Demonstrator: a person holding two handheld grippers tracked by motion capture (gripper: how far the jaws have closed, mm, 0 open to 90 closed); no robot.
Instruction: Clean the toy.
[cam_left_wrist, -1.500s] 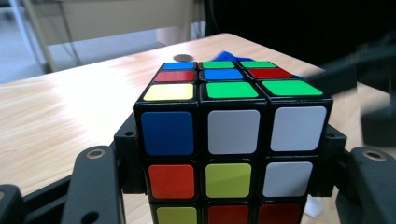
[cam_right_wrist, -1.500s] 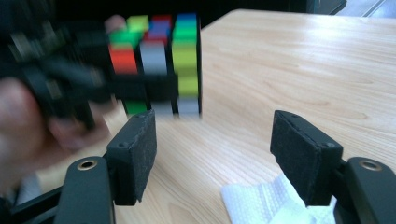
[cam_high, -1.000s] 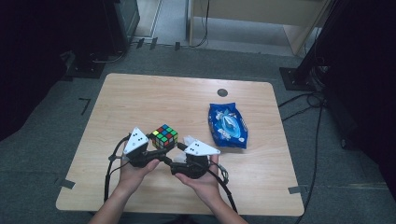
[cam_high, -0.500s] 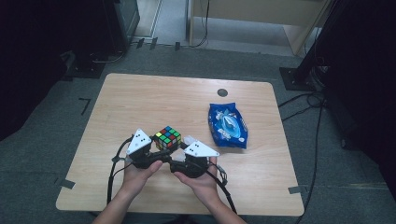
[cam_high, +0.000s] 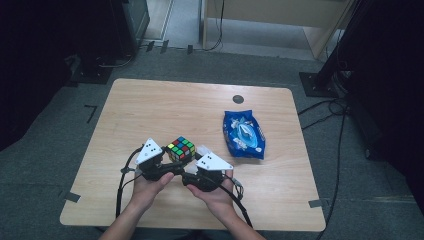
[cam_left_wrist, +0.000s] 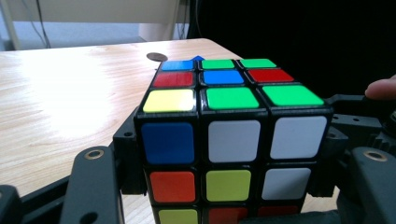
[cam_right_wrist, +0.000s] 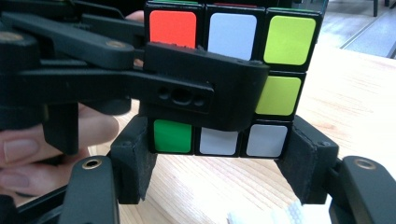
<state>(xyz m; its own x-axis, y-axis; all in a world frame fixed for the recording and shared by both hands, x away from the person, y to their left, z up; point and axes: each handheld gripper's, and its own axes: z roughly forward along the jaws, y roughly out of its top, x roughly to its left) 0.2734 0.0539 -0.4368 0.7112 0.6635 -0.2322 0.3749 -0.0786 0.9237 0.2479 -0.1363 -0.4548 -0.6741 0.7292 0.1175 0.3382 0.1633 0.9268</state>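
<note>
A scrambled Rubik's cube (cam_high: 181, 148) sits near the front middle of the wooden table (cam_high: 150, 110), held between both grippers. In the left gripper view the cube (cam_left_wrist: 224, 140) fills the gap between the jaws, and my left gripper (cam_left_wrist: 224, 158) is shut on its sides. My right gripper (cam_right_wrist: 219, 158) is shut on the cube's (cam_right_wrist: 280, 42) lowest layer, with a jaw of the other gripper crossing in front of it. In the high view the left gripper (cam_high: 162, 161) and right gripper (cam_high: 194, 167) meet at the cube from the near side. Whether the cube rests on the wood is unclear.
A blue snack packet (cam_high: 243, 135) lies to the right of the cube. A small dark round cap (cam_high: 238, 99) is set in the table near its far edge. Bare wood spreads to the left and far side. Cables trail off the front edge.
The cube and both grippers have drifted slightly to the right. Both grips look the same.
</note>
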